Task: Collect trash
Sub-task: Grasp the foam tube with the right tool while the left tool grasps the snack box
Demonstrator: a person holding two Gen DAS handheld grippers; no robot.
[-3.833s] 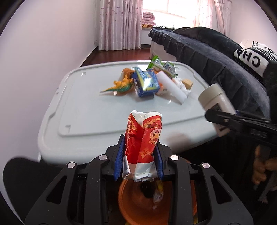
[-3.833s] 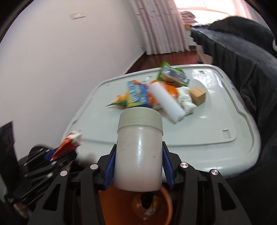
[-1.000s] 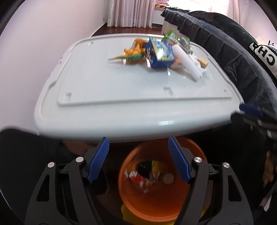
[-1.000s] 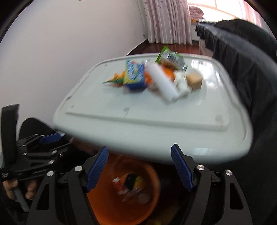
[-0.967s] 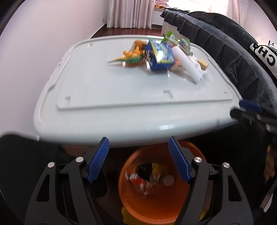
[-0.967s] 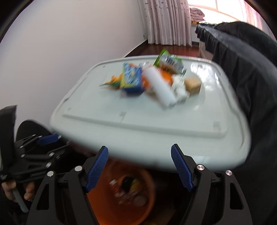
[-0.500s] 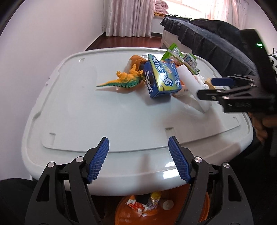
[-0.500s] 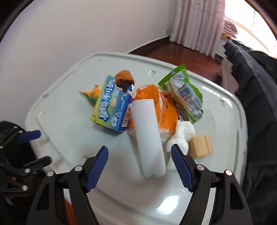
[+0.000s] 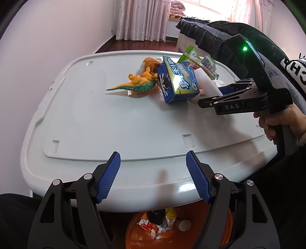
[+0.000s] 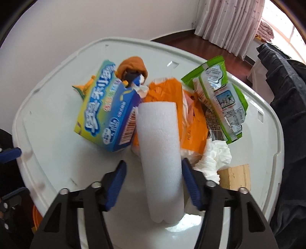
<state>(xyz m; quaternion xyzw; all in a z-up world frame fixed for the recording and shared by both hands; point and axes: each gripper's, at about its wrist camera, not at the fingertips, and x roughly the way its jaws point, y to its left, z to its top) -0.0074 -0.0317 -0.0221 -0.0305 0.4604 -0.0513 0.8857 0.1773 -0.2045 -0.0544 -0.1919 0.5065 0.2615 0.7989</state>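
A home bedroom: pink curtains [image 9: 142, 19], folded bedding [image 9: 177, 11]

We see a plain white wall [image 9: 47, 38] at nine o'clock, pink curtains [image 9: 141, 19] at twelve over dark wooden floor [image 9: 133, 45], a bright window [image 9: 210, 5] at one, dark bedding [image 9: 220, 36] at two.

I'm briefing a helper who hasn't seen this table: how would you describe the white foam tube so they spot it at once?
Look at the pale grey tabletop and its heap of litter. On the near side of the heap, between the blue and yellow box and the crumpled white tissue, lies the foam tube. It is the only plain white cylinder, and the right gripper is closing around it.
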